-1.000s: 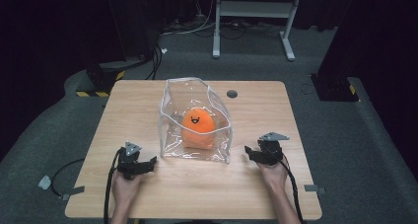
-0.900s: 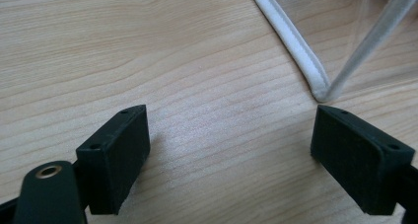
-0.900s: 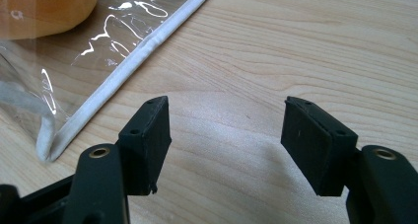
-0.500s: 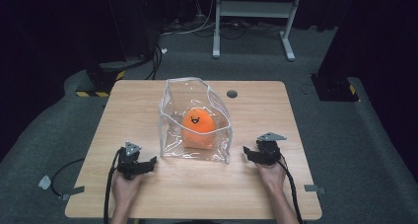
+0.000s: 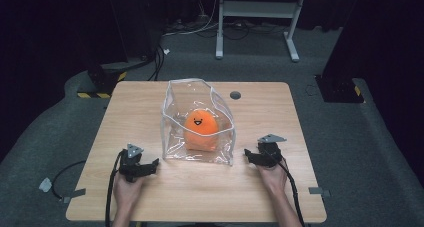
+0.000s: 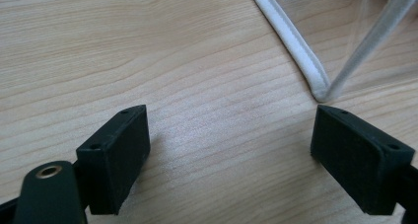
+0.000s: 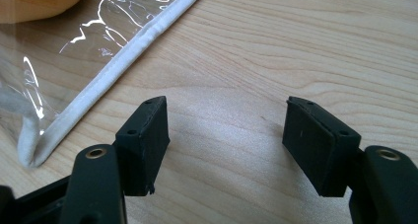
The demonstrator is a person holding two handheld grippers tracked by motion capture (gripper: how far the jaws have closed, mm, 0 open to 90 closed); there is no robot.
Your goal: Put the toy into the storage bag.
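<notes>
Near the surface's [image 5: 150, 202] front edge, both tools, left [image 5: 150, 165] and right [image 5: 248, 156], are held spread and empty, flanking the bag [image 5: 172, 112] mid-surface; its white-trimmed lower corners should be pinched squarely.

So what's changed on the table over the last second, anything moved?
Very little. The right tongs have just been opening a bit further, with nothing between them. The left tongs, the clear bag and the orange plush ball inside it sit where they were.
</notes>
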